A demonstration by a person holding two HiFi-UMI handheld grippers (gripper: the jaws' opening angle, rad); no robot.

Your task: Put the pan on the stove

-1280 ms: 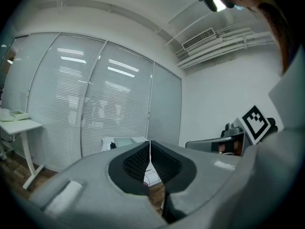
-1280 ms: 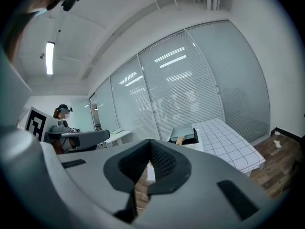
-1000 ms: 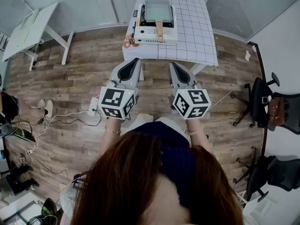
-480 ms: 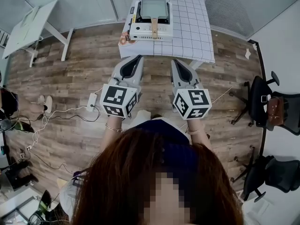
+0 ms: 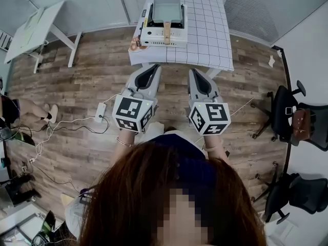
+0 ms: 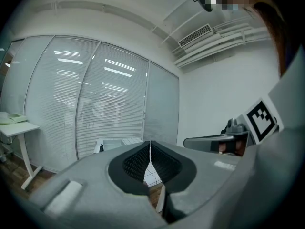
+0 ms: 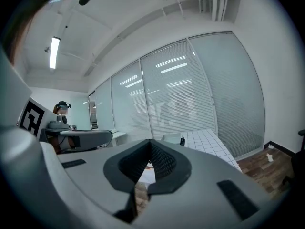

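Pan (image 5: 166,12): sits on top of the white stove (image 5: 154,37), with the wooden handle (image 5: 167,32) turned toward the person and reaching over the front edge of the stove. Stands together with the stove on the table (image 5: 210,40) with the squared cloth, at its left part. Well apart from both grippers.

Left gripper (image 5: 154,66): hangs over the wooden floor (image 5: 77,86), just before the near edge of the table, and points toward the stove. Tips pressed together, with nothing between them.

Right gripper (image 5: 193,70): hangs beside the left one at about the same level and points the same way. Also pressed together at the tips and pinches nothing.

Around: a white side table (image 5: 36,27) at the left, a power strip (image 5: 100,110) with cables on the floor, black chairs (image 5: 287,111) at the right wall.
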